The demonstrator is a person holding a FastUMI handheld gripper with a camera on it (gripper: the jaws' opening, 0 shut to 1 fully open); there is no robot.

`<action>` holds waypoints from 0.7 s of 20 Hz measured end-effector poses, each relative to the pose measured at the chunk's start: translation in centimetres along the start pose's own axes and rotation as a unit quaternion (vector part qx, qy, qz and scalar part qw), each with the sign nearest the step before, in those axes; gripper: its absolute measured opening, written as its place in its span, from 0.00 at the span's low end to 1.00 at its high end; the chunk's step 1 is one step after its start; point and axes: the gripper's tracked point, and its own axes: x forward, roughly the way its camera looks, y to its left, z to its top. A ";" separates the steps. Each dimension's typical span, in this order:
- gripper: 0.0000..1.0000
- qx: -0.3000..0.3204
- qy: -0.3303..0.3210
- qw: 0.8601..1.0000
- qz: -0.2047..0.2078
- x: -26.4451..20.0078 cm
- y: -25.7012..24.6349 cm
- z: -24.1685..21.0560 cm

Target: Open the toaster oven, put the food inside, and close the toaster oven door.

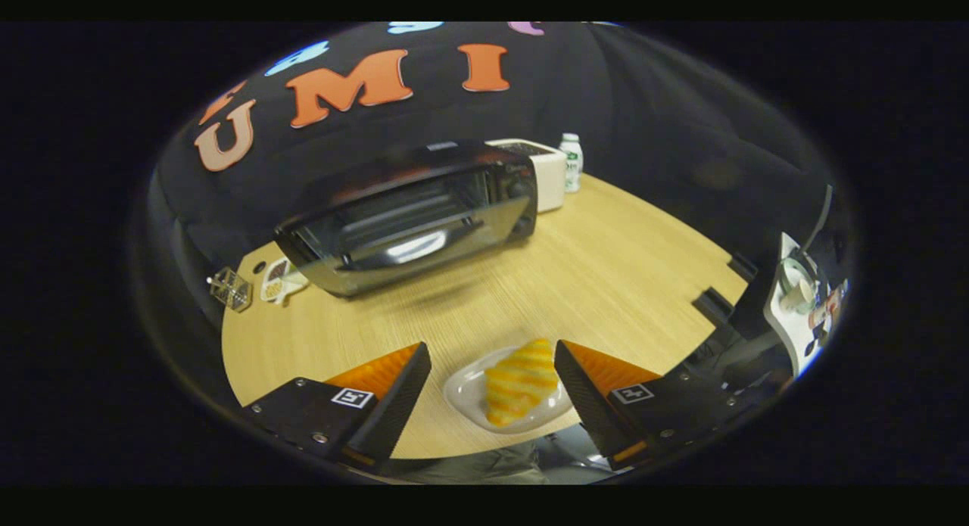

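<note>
The toaster oven (412,216) is sitting far on the table (606,261), its door seemingly hanging open. Nearer, the plate (465,393) is carrying the food (521,381) between the wide-spread gripper (492,382); lowering squarely before closing seems wise.

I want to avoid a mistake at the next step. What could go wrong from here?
The gripper is open around the food, which lies on a small plate; a grasp may push the plate or squash the food. The toaster oven beyond looks closed, so carrying food there first would likely be blocked by the door.
</note>
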 end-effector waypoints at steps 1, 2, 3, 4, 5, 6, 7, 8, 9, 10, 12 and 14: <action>0.98 -0.006 -0.018 1.000 0.008 0.5 0.8 1.9; 0.98 -0.008 -0.031 0.999 0.018 0.9 1.8 3.5; 0.98 -0.009 -0.046 0.998 0.028 1.5 2.9 4.9; 0.98 -0.014 -0.054 0.998 0.032 2.1 3.6 6.0; 0.98 -0.022 -0.059 0.997 0.037 2.8 4.2 6.8; 0.98 -0.032 -0.066 0.996 0.042 3.4 5.0 7.6; 0.98 -0.045 -0.072 0.995 0.048 4.2 5.7 8.2; 0.98 -0.061 -0.079 0.994 0.051 5.0 6.2 8.7; 0.99 -0.074 -0.077 0.993 0.054 5.9 6.7 8.6; 0.98 -0.083 -0.064 0.993 0.054 6.5 6.9 7.9; 0.99 -0.095 -0.061 0.992 0.048 7.1 6.6 7.3; 0.99 -0.109 -0.050 0.992 0.041 6.8 6.1 5.9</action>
